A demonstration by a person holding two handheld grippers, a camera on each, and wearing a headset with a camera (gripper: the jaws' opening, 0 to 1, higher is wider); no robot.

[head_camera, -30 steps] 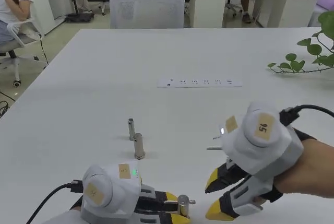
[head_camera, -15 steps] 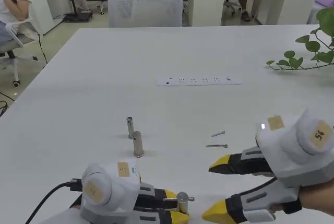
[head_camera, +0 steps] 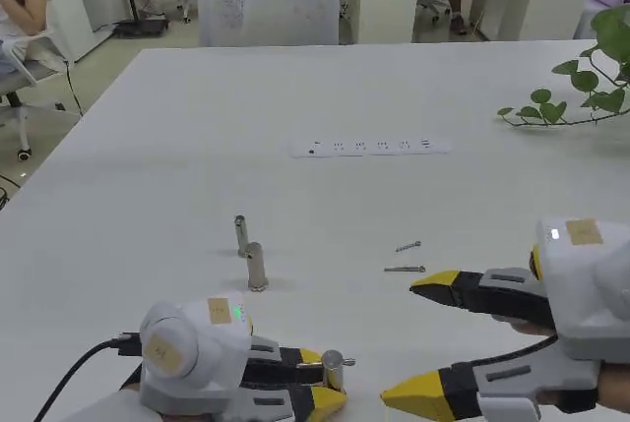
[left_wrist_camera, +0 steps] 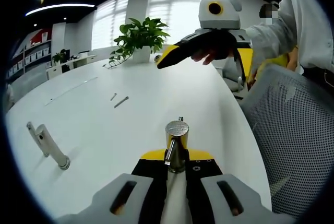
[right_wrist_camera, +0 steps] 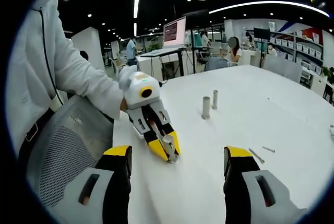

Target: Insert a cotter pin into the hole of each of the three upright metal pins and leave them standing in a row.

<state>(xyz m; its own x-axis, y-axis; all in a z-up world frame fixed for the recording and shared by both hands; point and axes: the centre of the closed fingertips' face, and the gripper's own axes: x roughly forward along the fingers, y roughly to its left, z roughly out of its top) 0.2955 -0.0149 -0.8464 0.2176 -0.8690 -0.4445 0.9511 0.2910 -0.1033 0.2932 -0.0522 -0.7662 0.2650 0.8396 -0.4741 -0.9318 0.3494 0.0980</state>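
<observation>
Right claw [head_camera: 399,343] wider than before.

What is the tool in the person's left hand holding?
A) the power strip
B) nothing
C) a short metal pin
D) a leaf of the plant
C: the left tool is shut around a short metal pin standing between its jaws, while the right tool is open and empty.
</observation>
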